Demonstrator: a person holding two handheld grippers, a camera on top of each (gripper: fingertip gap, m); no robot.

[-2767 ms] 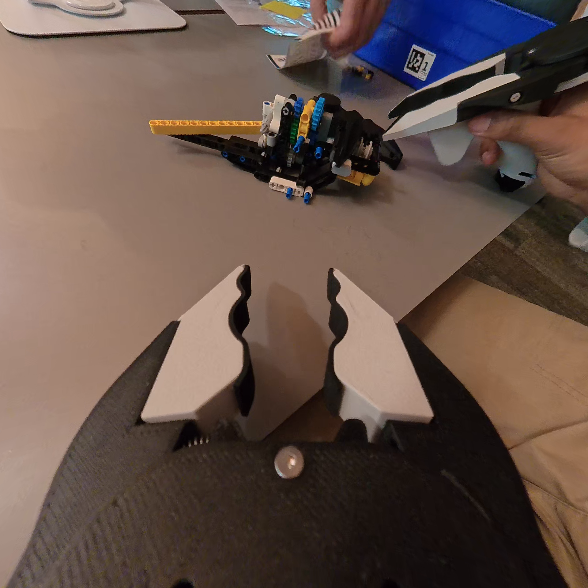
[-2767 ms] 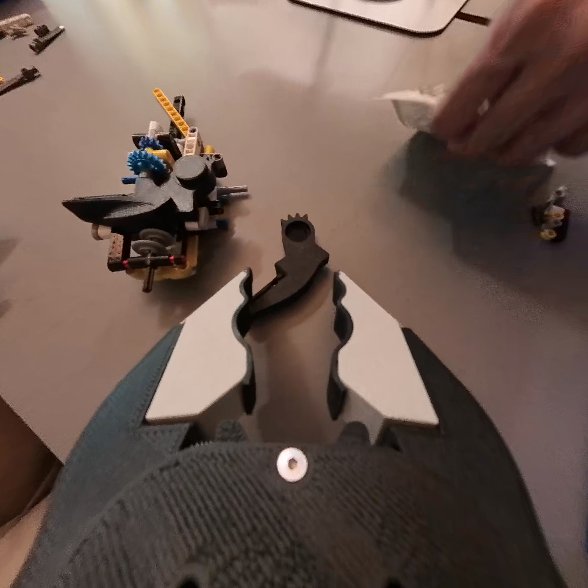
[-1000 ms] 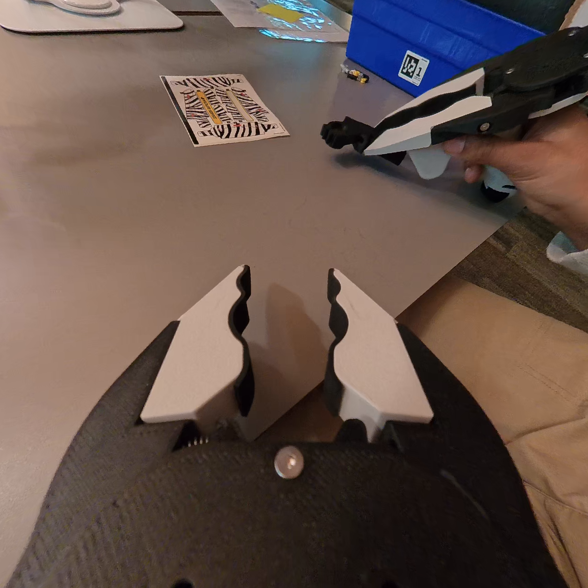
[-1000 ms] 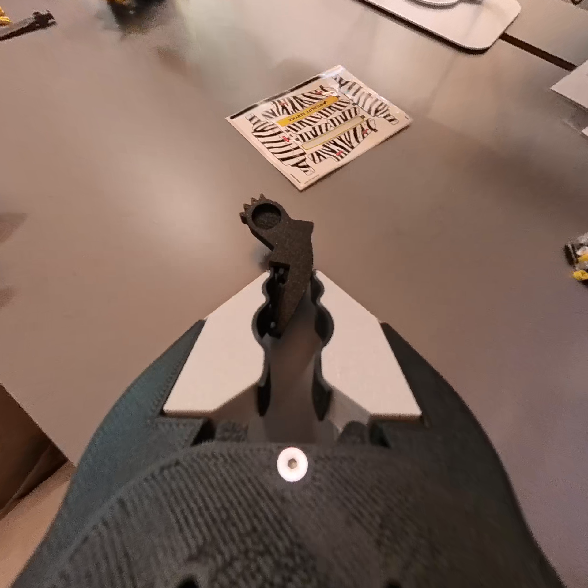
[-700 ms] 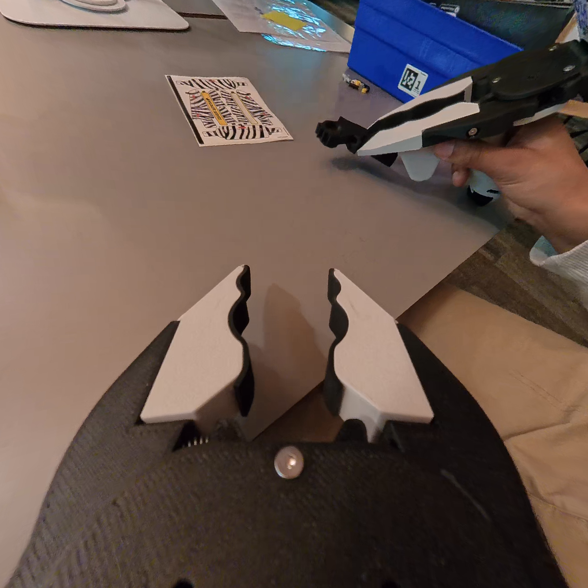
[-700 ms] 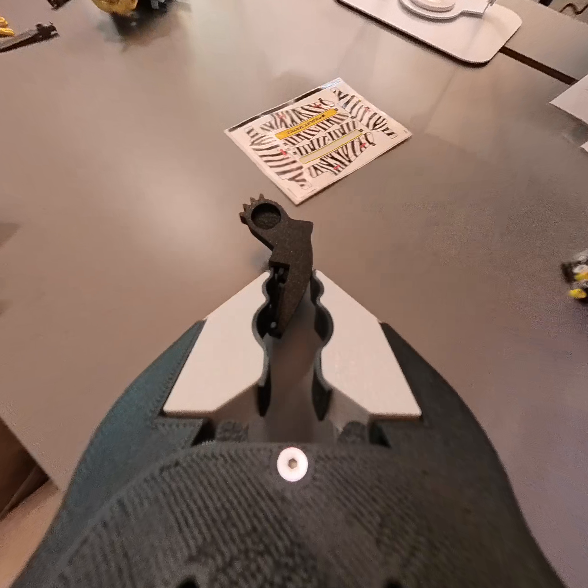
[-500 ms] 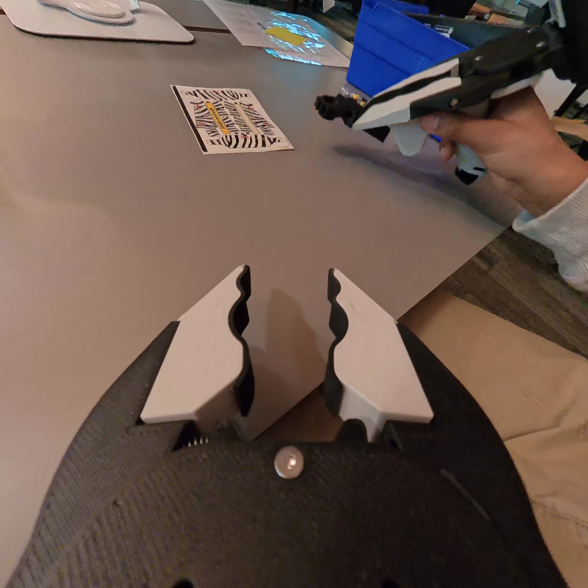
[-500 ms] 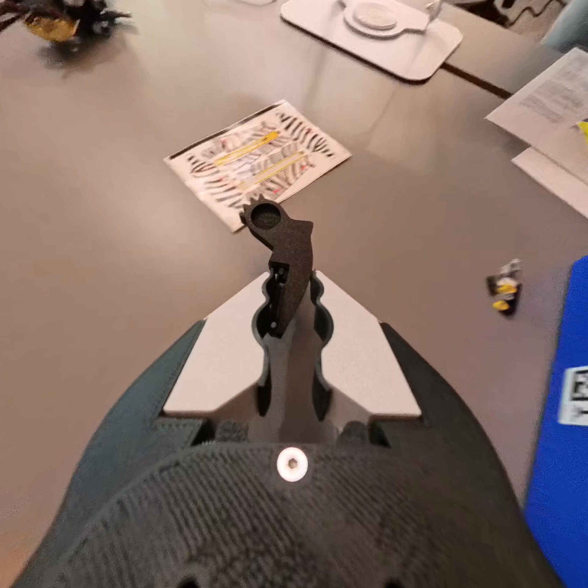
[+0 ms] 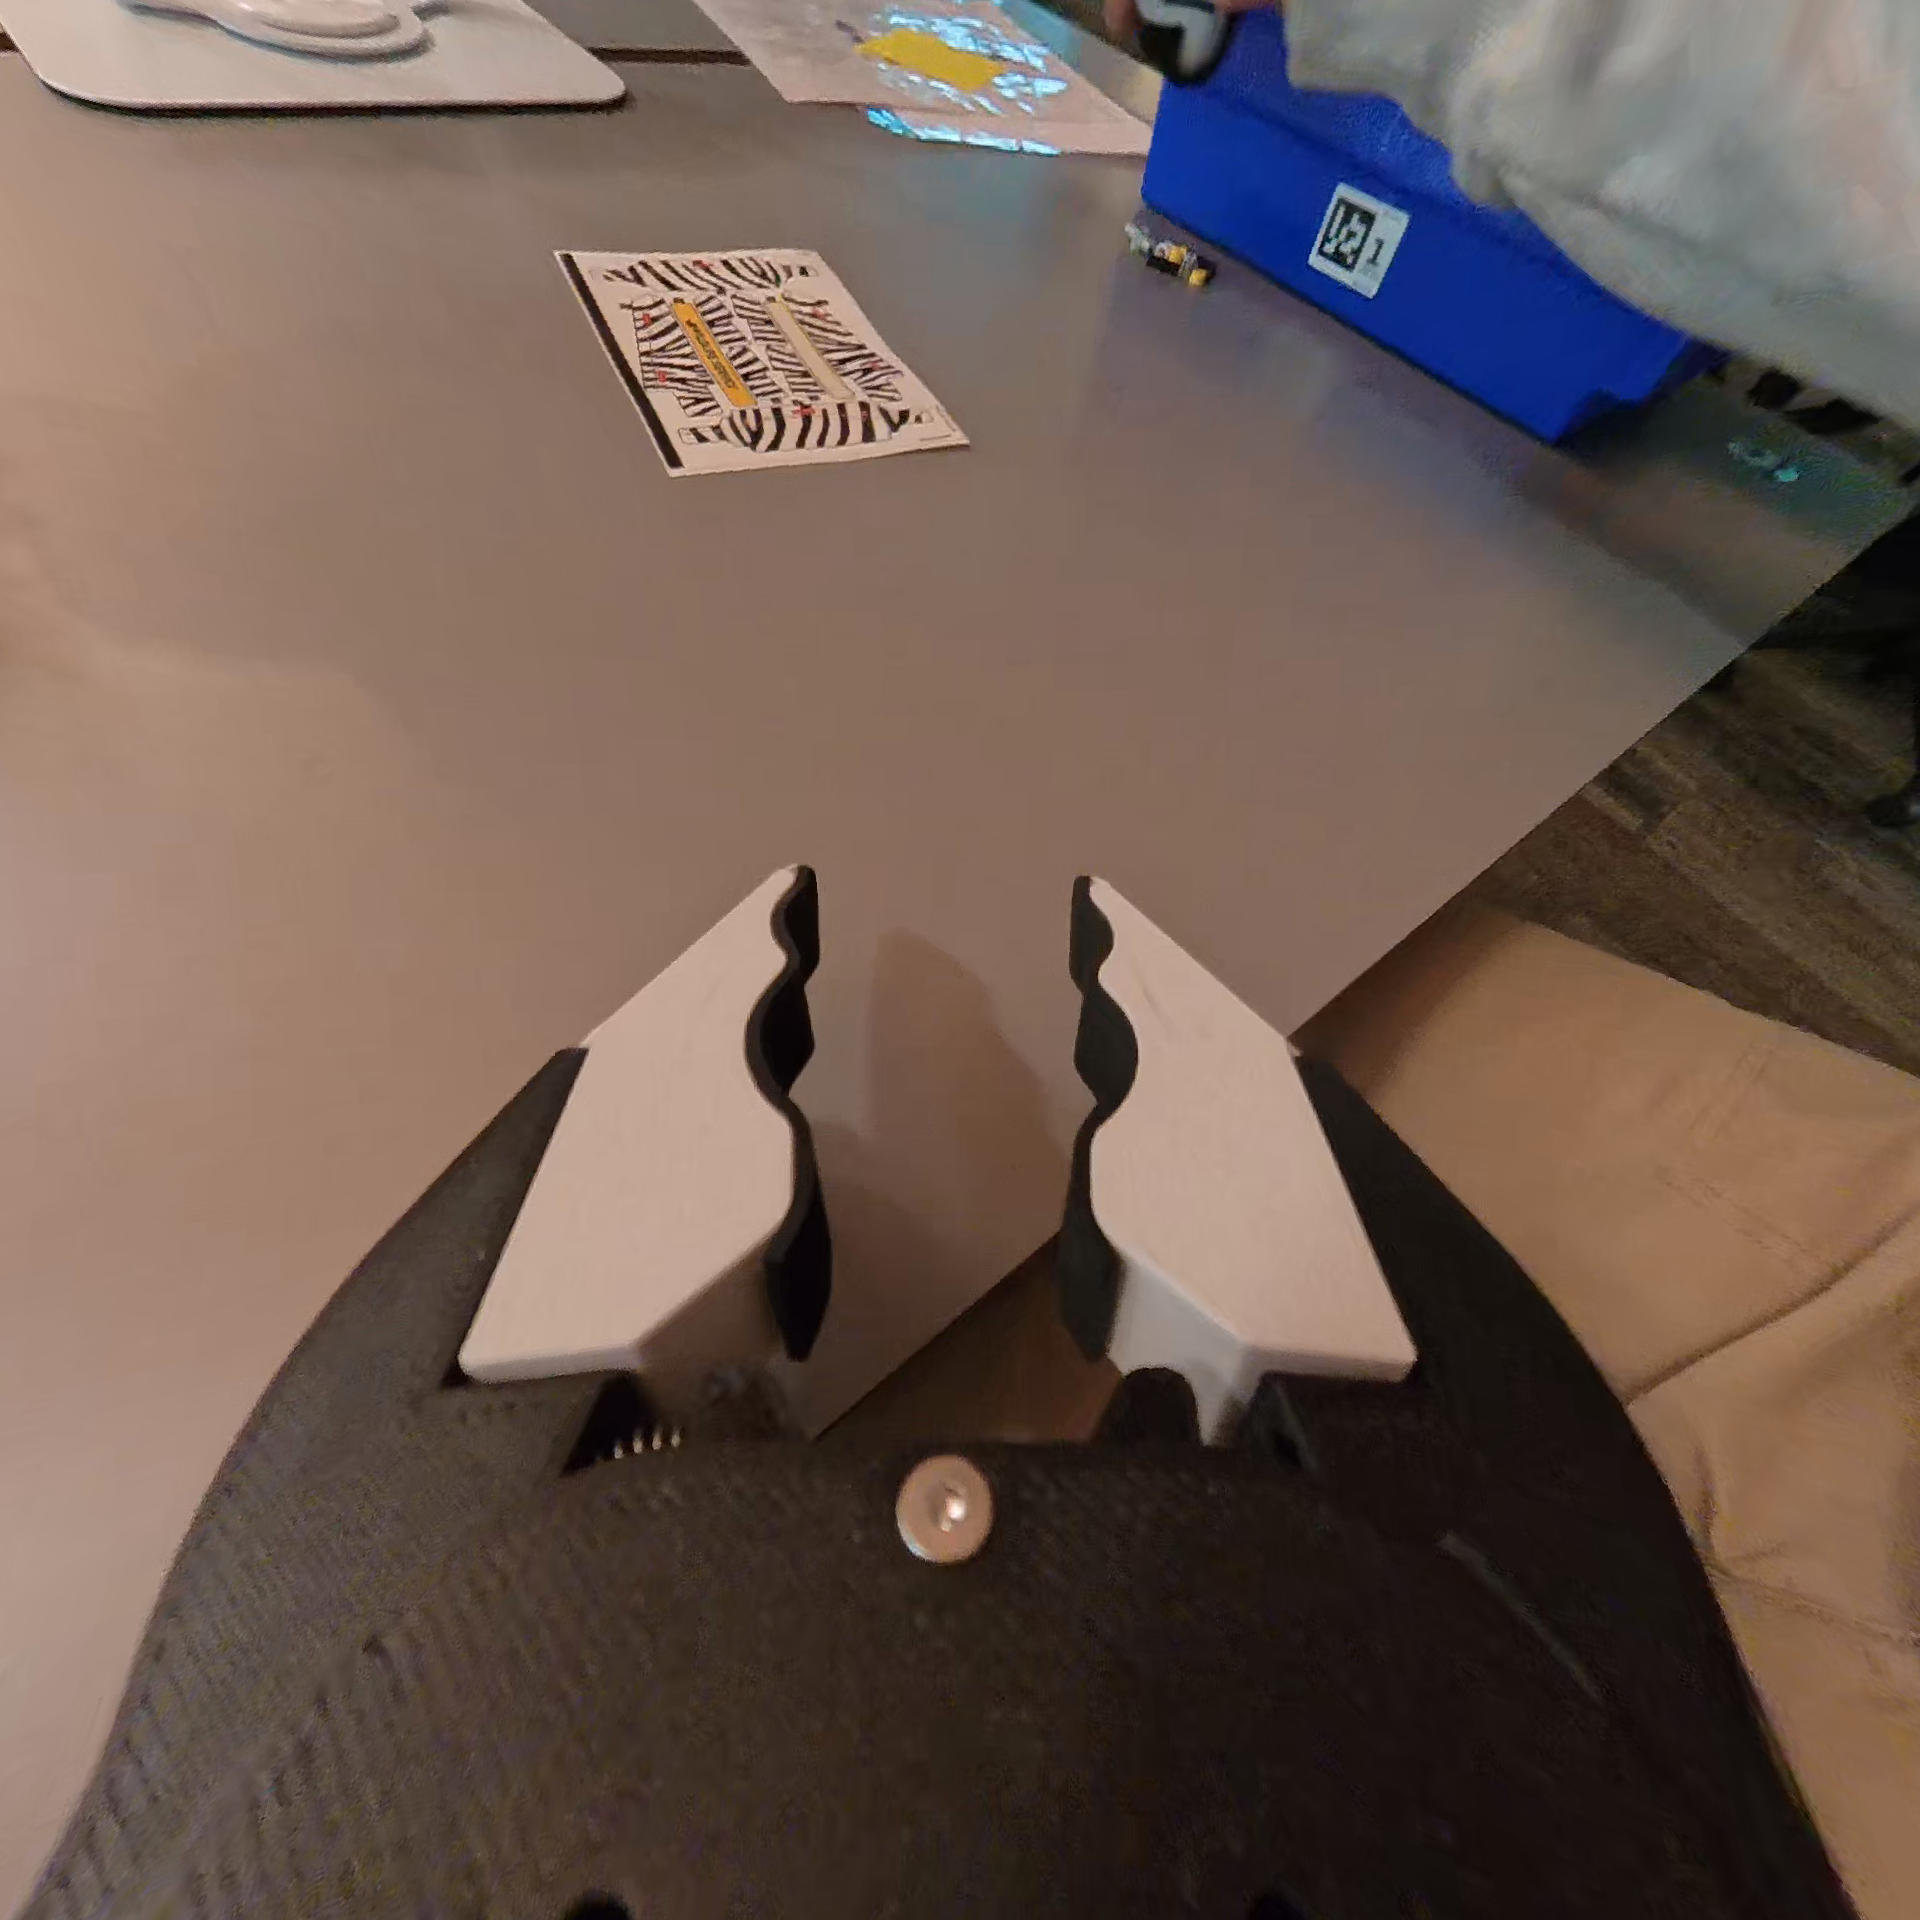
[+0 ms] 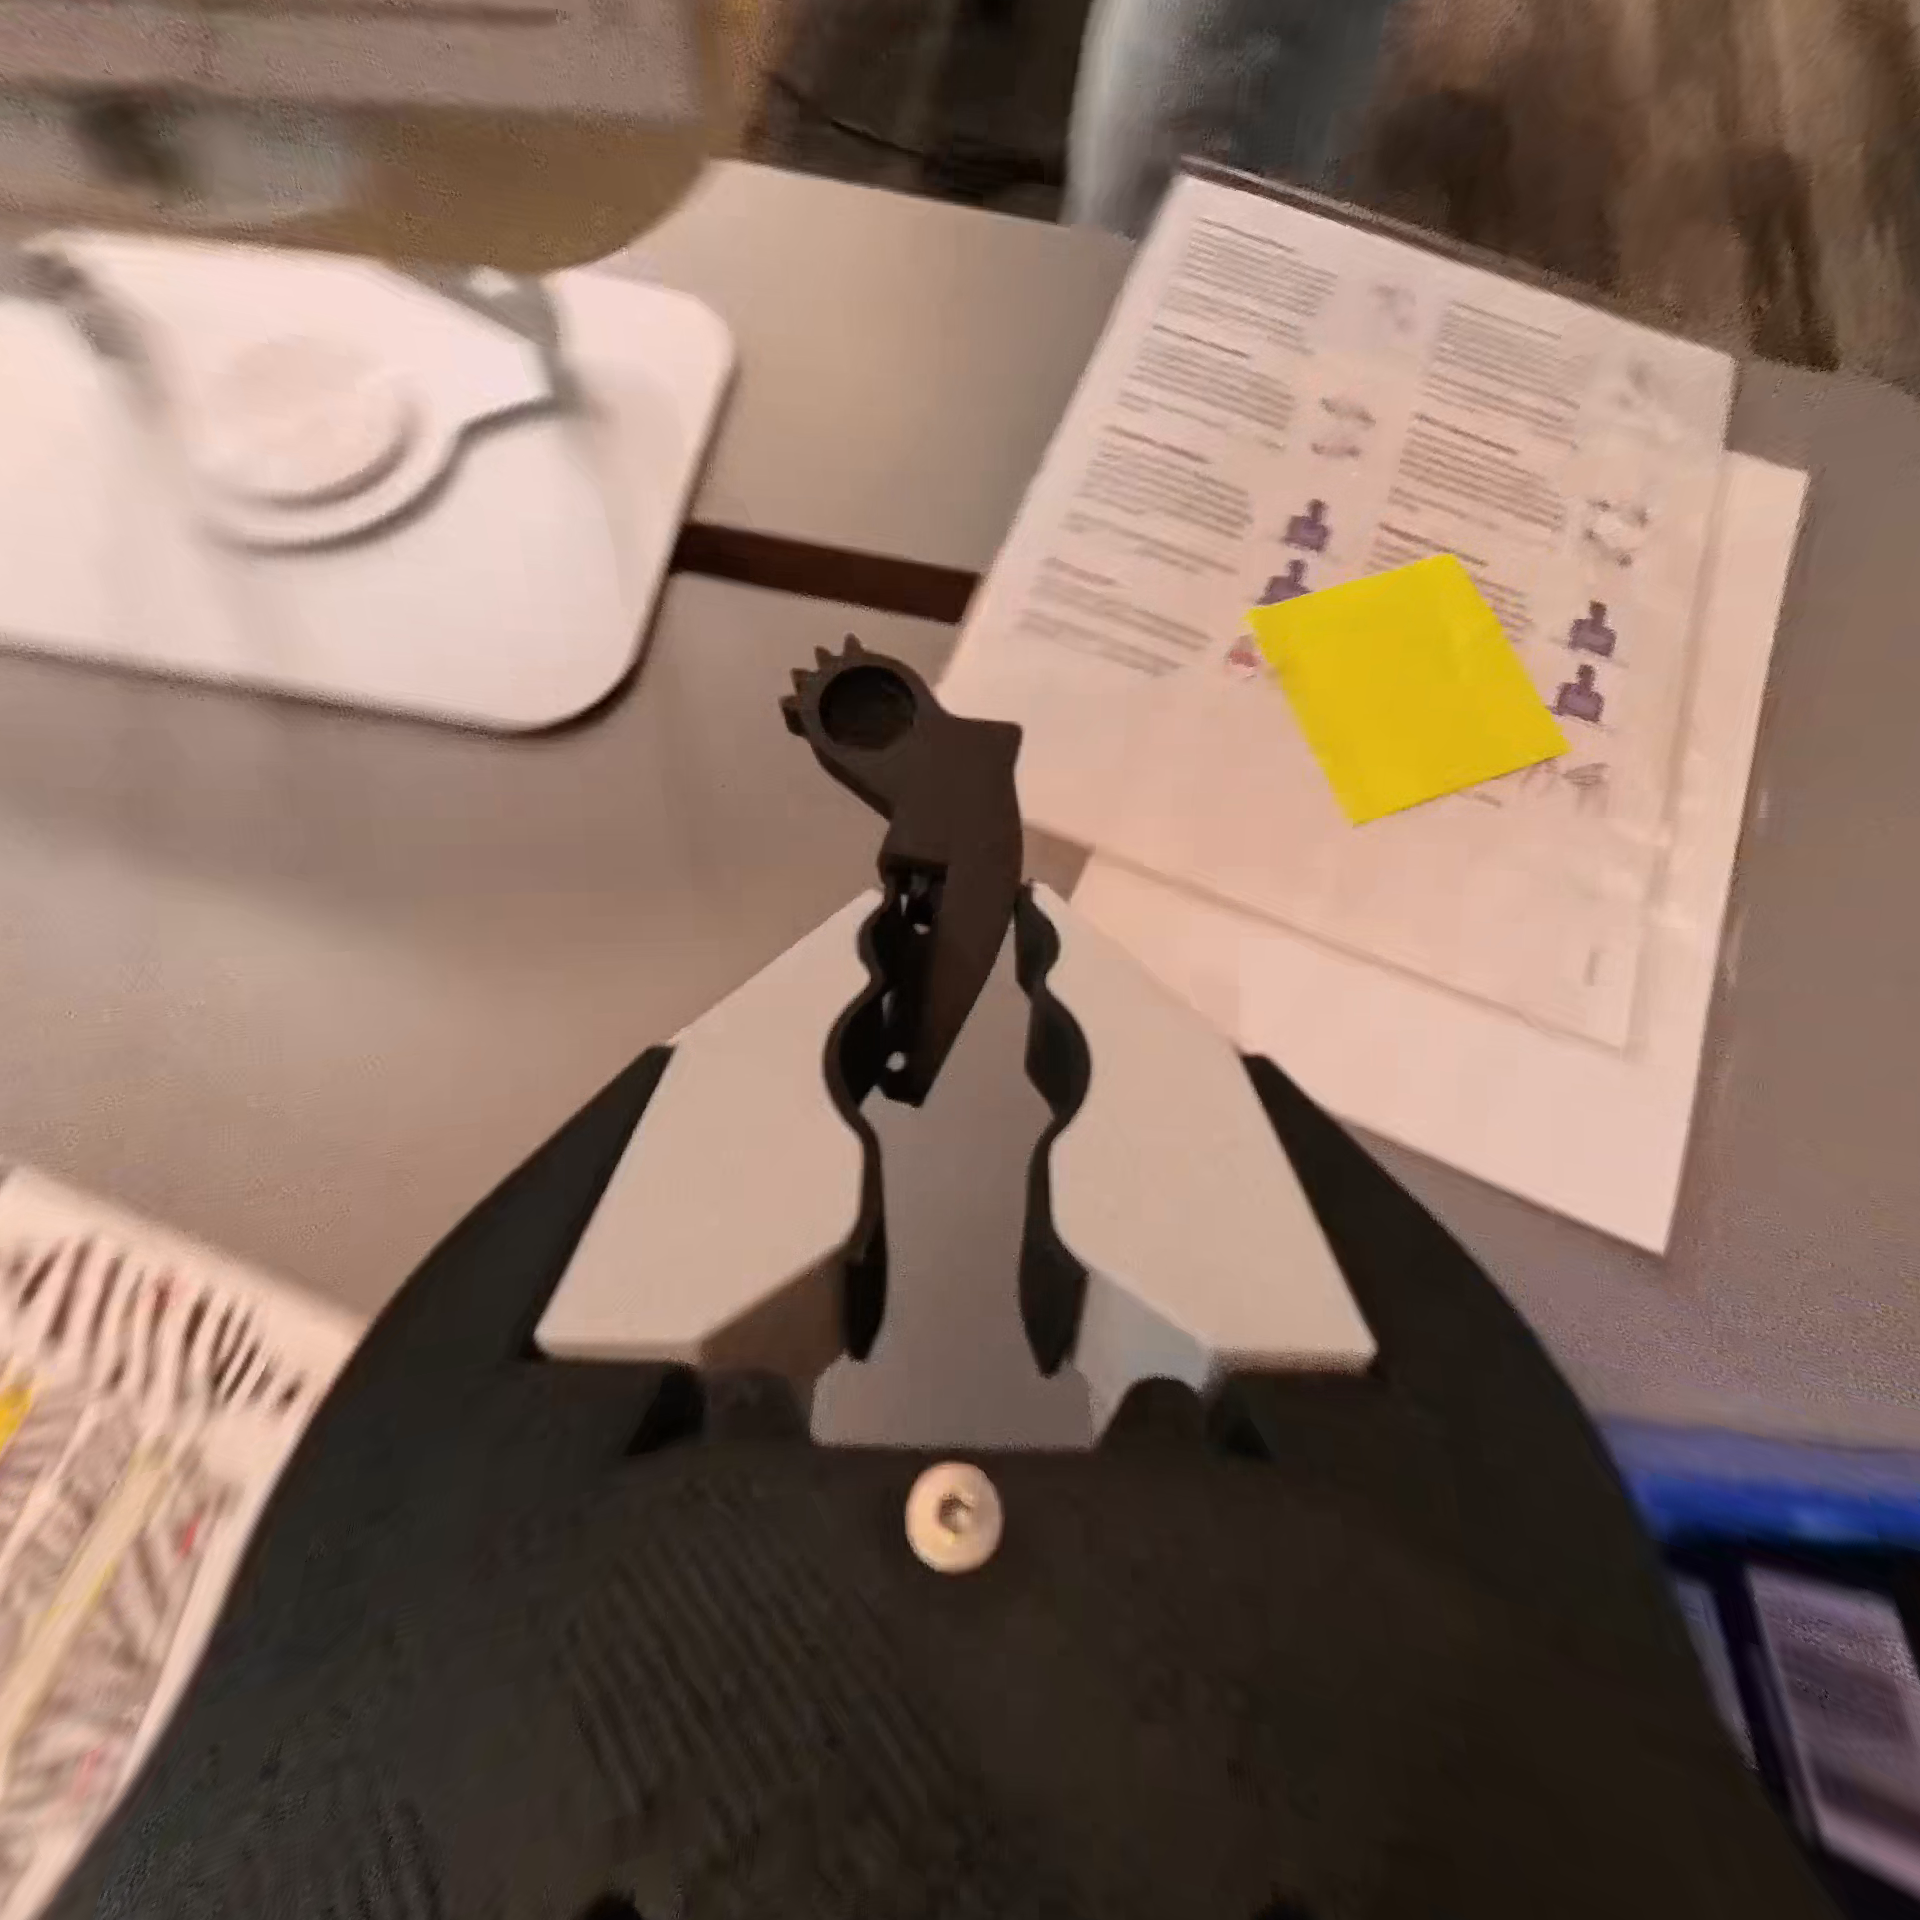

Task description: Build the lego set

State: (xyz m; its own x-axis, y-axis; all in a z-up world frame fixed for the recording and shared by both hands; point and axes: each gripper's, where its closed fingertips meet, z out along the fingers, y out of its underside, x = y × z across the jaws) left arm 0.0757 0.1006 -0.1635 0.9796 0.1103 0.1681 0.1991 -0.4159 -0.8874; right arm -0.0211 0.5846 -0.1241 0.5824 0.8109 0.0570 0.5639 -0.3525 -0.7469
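Note:
My right gripper (image 10: 943, 904) is shut on a black curved lego piece (image 10: 925, 821) with a toothed ring end, held up in the air above the grey table (image 10: 312, 883). My left gripper (image 9: 943, 883) is open and empty, low over the table's near corner (image 9: 935, 675). A zebra-striped sticker sheet (image 9: 753, 358) lies flat ahead of the left gripper and shows blurred at the lower left of the right wrist view (image 10: 114, 1382). A small lego bit (image 9: 1174, 258) lies by the blue bin. The built lego model is out of view.
A blue bin (image 9: 1434, 249) with a square marker stands at the right back. Printed paper sheets with a yellow note (image 10: 1403, 686) lie ahead of the right gripper. A white monitor base (image 10: 312, 468) stands at the back left. A white sleeve (image 9: 1662, 135) crosses above the bin. The person's tan trousers (image 9: 1662, 1195) show past the table edge. About 50 cm separates my left fingertips from my right.
My right gripper has swung up and to the right with the black piece, from over the sticker sheet to above the paper sheets and bin. The left gripper has stayed put.

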